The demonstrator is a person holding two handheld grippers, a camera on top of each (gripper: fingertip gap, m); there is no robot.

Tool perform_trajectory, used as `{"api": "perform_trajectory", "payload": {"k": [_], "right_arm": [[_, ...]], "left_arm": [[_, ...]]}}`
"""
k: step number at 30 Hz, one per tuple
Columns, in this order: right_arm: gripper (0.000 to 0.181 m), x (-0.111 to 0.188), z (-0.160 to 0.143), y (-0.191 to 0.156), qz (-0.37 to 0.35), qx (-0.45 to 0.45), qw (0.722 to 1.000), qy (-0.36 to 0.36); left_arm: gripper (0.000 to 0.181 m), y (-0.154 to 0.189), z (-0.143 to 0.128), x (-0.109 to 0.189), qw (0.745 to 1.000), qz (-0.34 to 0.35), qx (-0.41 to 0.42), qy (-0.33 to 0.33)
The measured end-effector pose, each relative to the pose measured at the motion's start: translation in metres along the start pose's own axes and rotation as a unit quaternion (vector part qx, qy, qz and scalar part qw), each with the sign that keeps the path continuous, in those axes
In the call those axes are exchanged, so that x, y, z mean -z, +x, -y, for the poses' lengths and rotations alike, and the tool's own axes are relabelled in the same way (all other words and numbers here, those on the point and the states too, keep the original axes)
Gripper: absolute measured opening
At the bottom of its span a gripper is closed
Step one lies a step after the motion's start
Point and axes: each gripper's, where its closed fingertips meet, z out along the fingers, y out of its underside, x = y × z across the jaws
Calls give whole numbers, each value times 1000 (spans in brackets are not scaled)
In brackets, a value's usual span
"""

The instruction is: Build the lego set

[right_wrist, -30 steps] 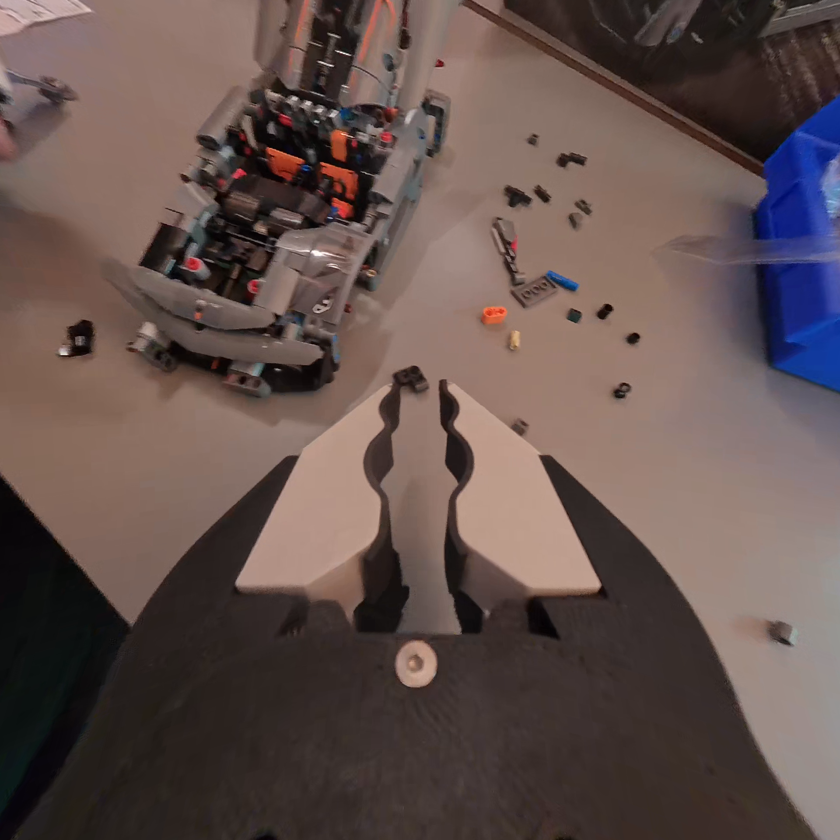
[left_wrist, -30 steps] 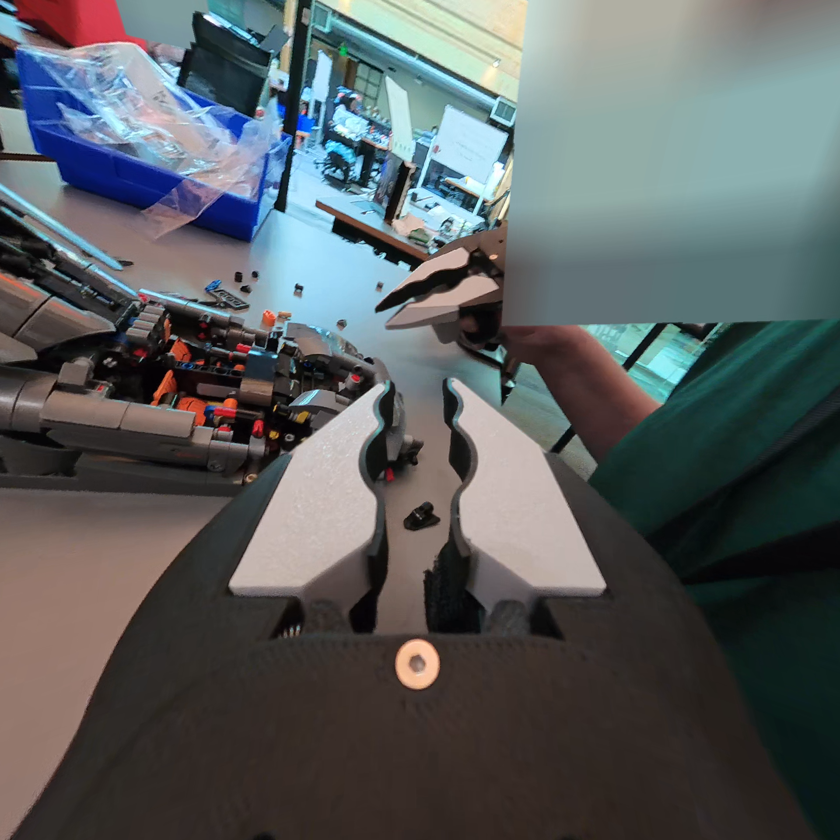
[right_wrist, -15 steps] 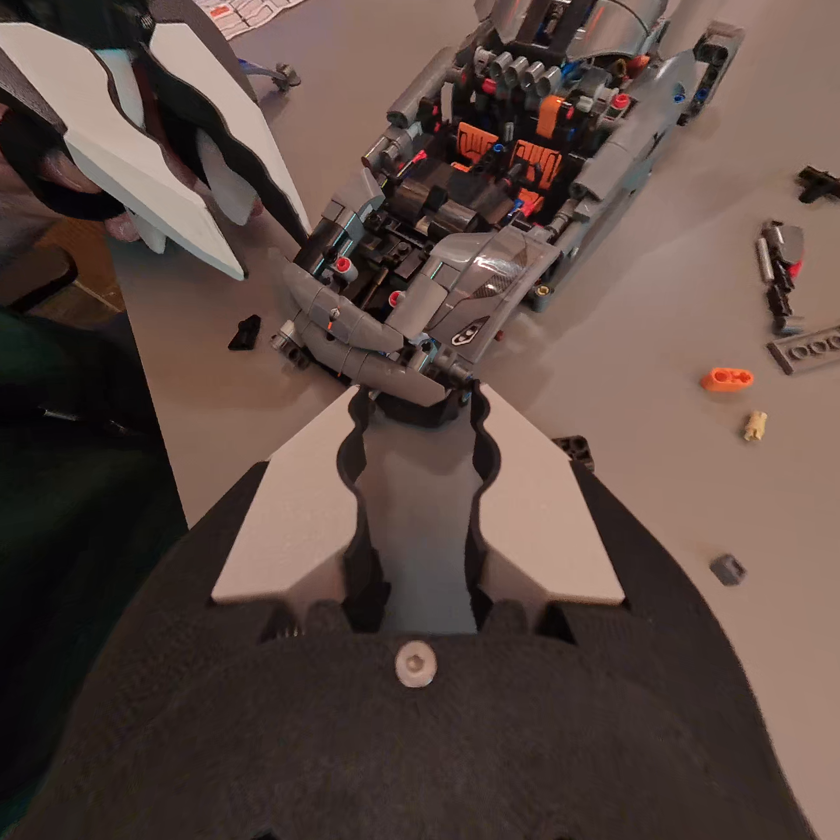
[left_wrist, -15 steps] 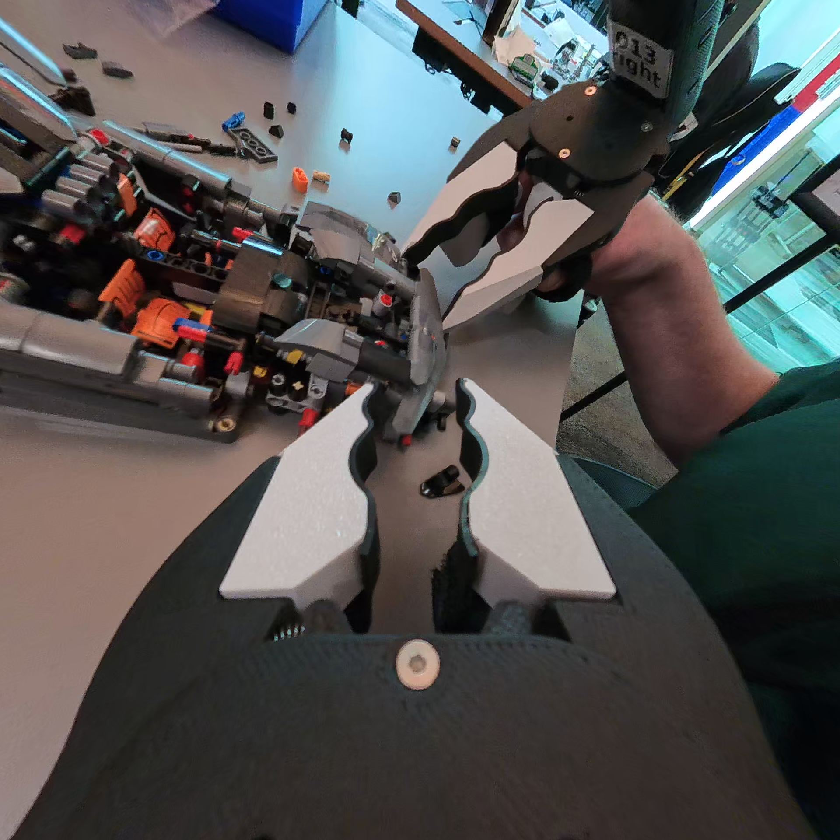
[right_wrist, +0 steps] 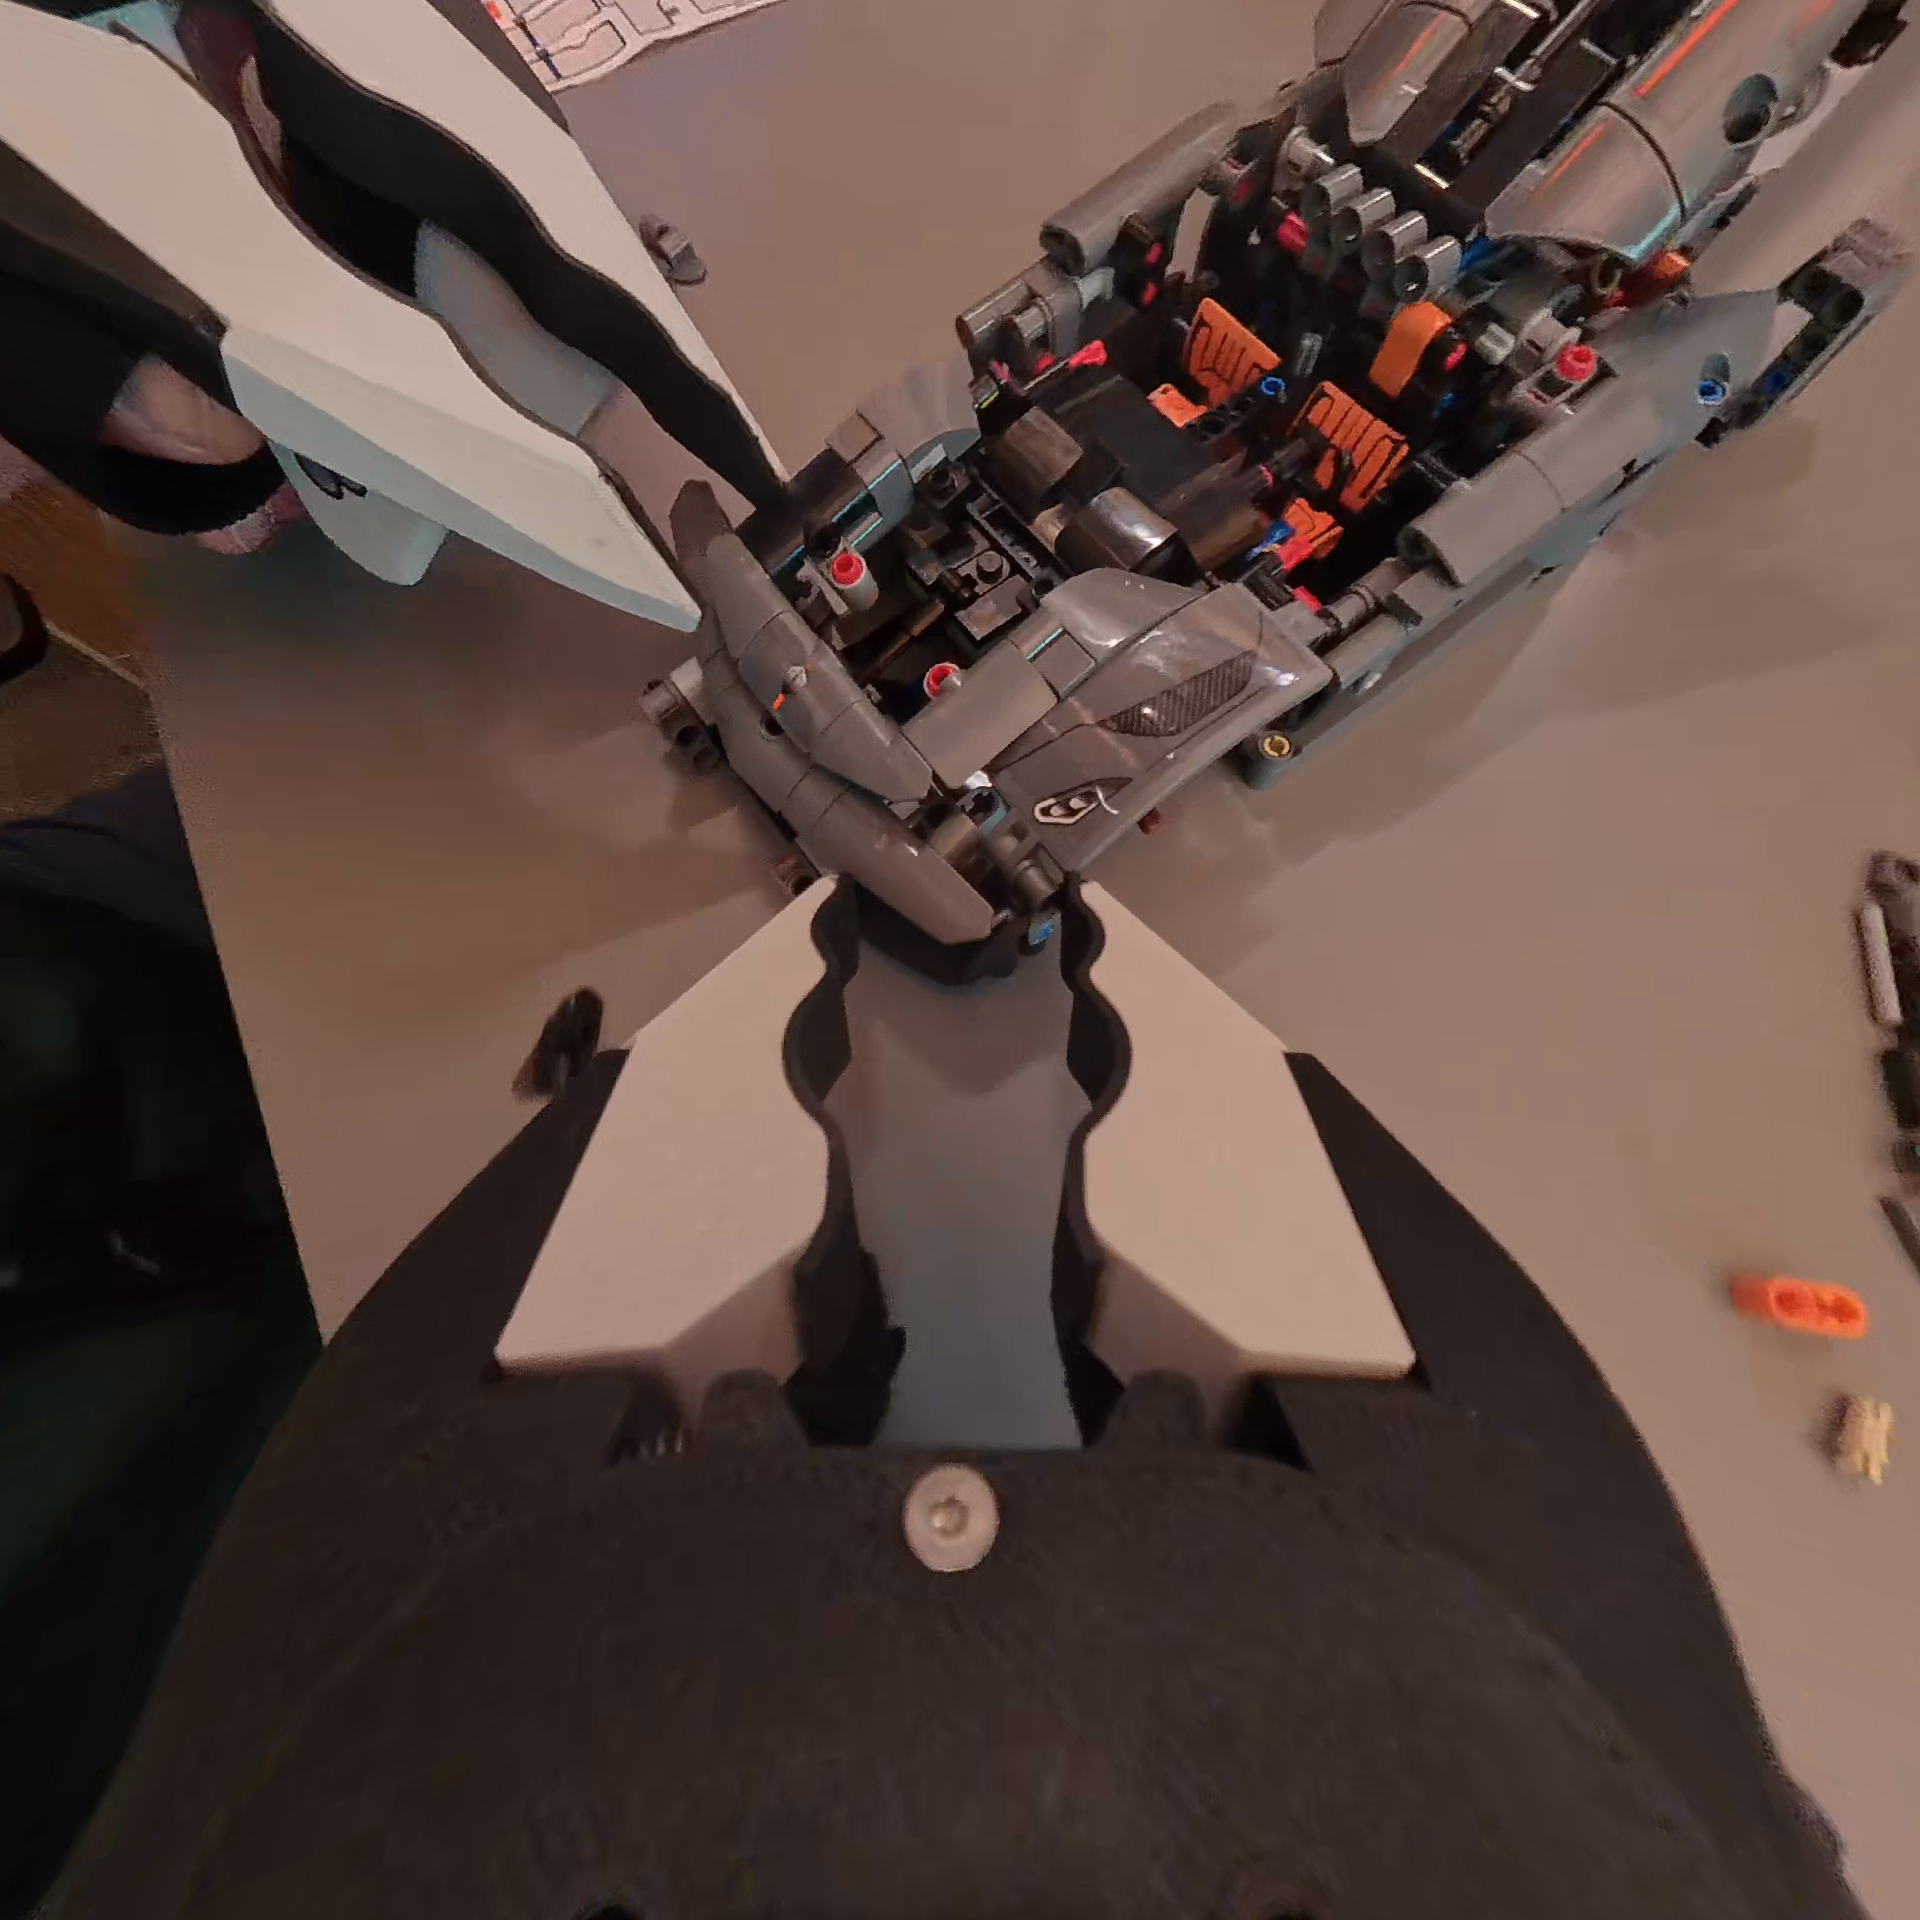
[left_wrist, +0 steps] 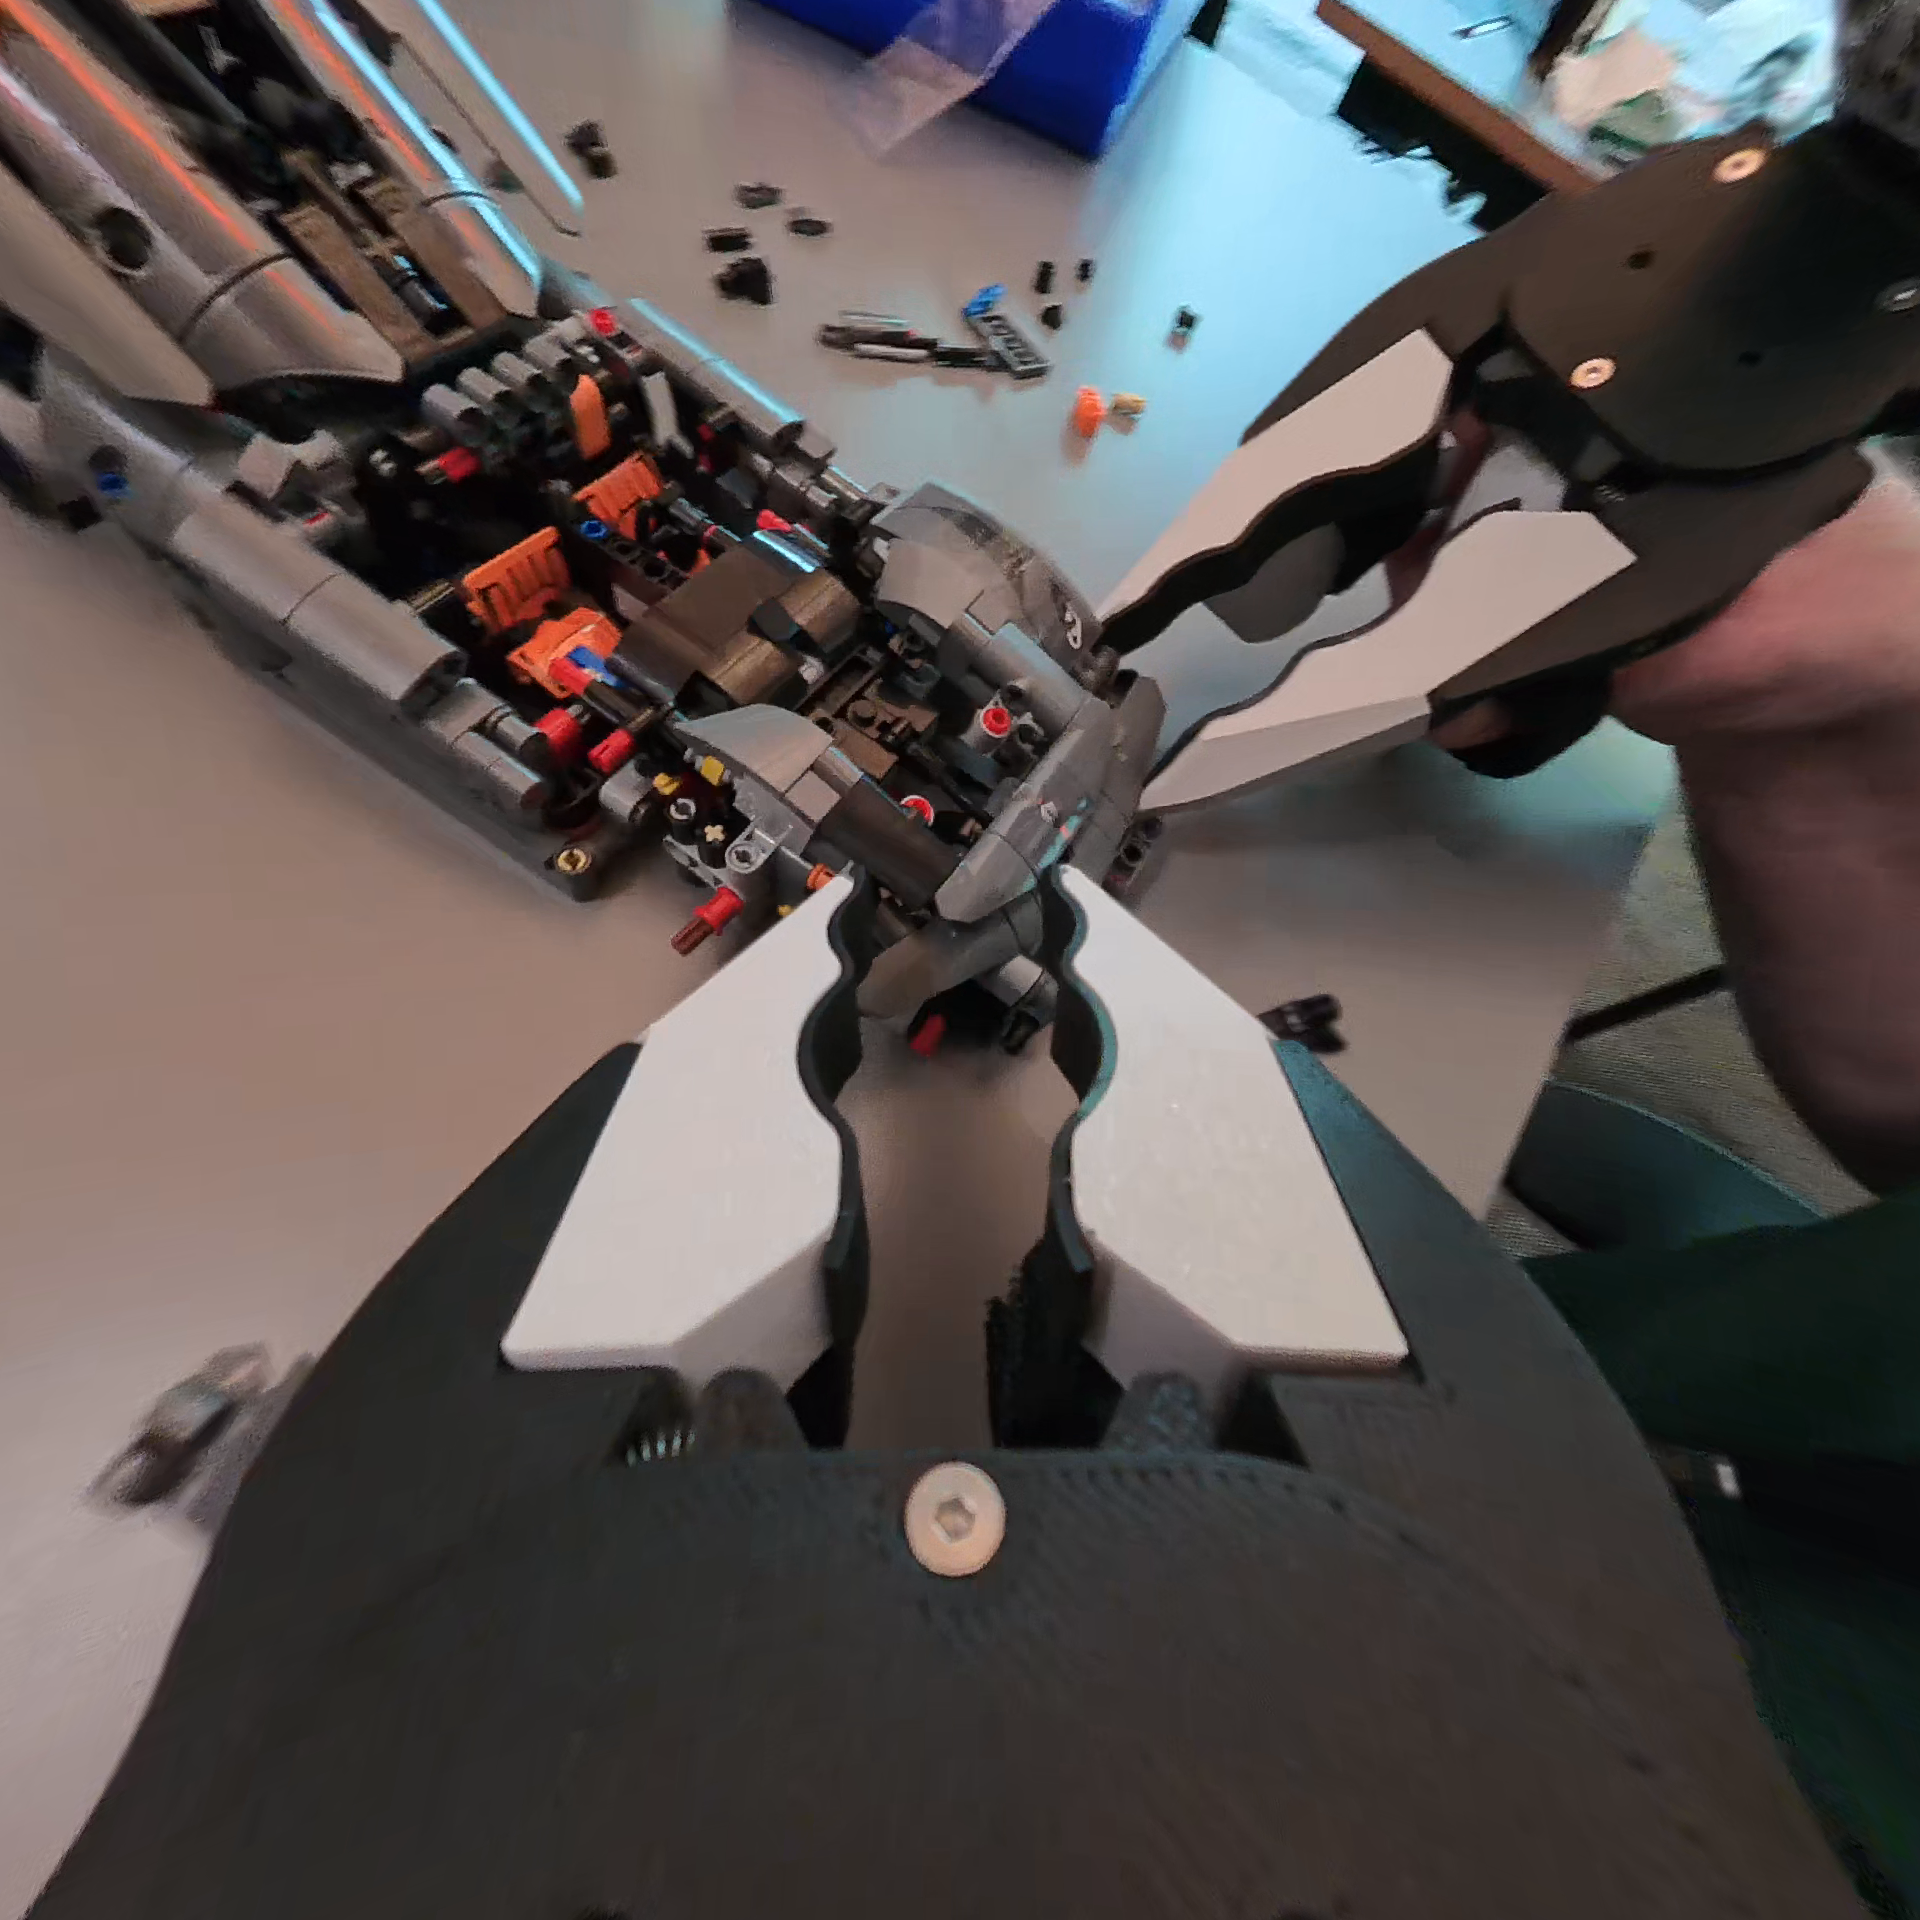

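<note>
At table centre lies the car (left_wrist: pixel 665 644), nose toward 6 o'clock. Both grippers have closed in on its nose within the last second: left gripper (left_wrist: pixel 951 899) and right gripper (right_wrist: pixel 951 904) straddle opposite corners, fingers open, likely about to brace it.

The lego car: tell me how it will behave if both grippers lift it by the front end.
The lego car looks long and densely built, so probably heavy; held only at the nose, it would likely sag or tilt. Its grey front panels are clipped-on pieces and may pop off under squeeze. The left gripper and right gripper straddle narrow spots, so slipping seems possible.
</note>
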Motion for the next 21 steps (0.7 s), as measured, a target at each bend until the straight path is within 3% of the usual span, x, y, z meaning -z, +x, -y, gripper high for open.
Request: {"api": "perform_trajectory", "payload": {"k": [3, 5, 8, 16, 21], "right_arm": [[30, -25, 14, -6, -6, 23, 1000, -3], [35, -41, 18, -15, 6, 22, 1000, -12], [38, -40, 26, -16, -3, 36, 999, 2], [34, 34, 21, 20, -68, 10, 993, 99], [31, 59, 12, 36, -100, 2, 985, 141]], "left_arm": [[37, -26, -1, 14, 998, 63, -10, 1], [37, -36, -2, 25, 996, 92, -18, 4], [32, -29, 8, 41, 994, 91, -43, 46], [39, -47, 11, 85, 982, 147, -97, 65], [44, -65, -10, 121, 978, 182, -98, 22]]}}
